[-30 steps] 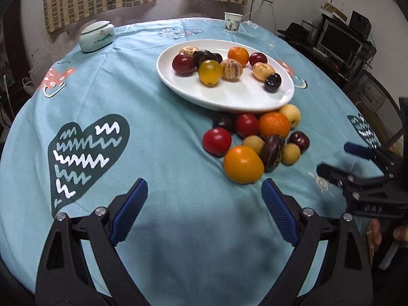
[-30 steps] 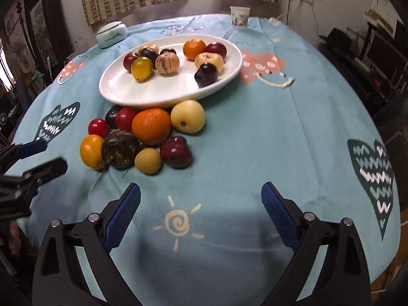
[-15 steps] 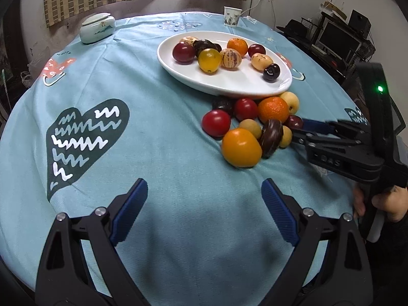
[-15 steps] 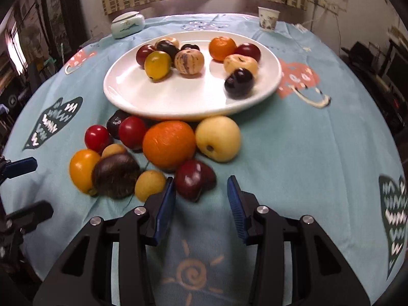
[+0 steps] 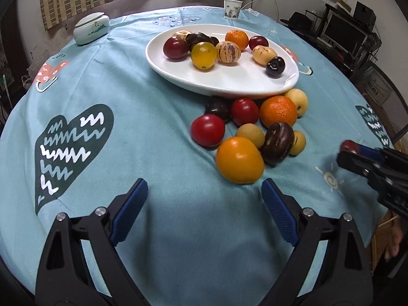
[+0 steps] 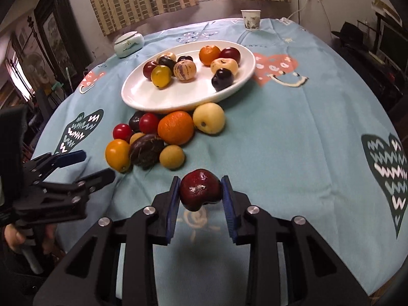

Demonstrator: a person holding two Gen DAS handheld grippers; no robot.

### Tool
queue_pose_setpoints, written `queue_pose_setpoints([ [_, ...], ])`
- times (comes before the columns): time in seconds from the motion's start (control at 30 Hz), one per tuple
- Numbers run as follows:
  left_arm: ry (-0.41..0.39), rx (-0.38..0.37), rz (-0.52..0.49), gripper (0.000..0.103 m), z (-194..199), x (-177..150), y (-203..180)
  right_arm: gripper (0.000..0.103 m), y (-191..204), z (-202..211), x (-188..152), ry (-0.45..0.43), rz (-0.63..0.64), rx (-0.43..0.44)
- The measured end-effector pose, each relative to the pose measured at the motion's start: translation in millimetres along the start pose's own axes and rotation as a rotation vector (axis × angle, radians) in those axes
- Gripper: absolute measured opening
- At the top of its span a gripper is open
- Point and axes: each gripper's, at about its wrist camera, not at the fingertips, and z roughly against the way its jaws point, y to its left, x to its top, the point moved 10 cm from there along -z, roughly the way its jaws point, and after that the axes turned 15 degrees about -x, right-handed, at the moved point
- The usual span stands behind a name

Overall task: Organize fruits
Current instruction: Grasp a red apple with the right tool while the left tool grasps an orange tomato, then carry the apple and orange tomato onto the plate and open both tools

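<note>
My right gripper: jaws, having just closed, clamped on a dark red plum, lifted clear of the near worktop. My left gripper: jaws apart, empty, near the orange fruit of the pile before the white plate.

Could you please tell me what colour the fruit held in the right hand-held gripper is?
Dark red fruit, clearest in the right wrist view.
</note>
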Motion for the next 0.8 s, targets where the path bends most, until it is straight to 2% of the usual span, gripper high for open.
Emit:
queue_pose_setpoints([
  [0.1,0.018,0.001,-0.007,0.091,-14.0,1.4,-5.7,0.033,-6.0,1.8,-4.5,0.007,-0.026,0.016],
  [0.2,0.008,0.042,-0.03,0.081,-23.7,7.2,-7.7,0.033,-8.6,1.3,-7.3,0.016,-0.046,0.033],
  [0.23,0.005,0.037,-0.033,0.076,-24.9,9.6,-9.7,0.033,-8.0,0.9,-8.3,0.019,-0.048,0.041],
  [0.3,-0.006,0.0,-0.028,0.049,-22.9,13.8,-14.5,0.033,-4.6,0.0,-9.6,0.025,-0.045,0.051],
  [0.33,-0.001,-0.004,-0.031,0.042,-22.1,14.1,-16.1,0.033,-2.3,-0.4,-10.1,0.027,-0.042,0.055],
  [0.57,0.003,-0.057,-0.01,0.042,-6.0,3.0,-19.9,0.033,11.5,3.4,-10.5,0.02,-0.022,0.075],
  [0.8,-0.043,-0.08,0.003,0.042,18.9,3.1,-18.6,0.033,23.4,6.6,-10.0,0.016,-0.001,0.082],
])
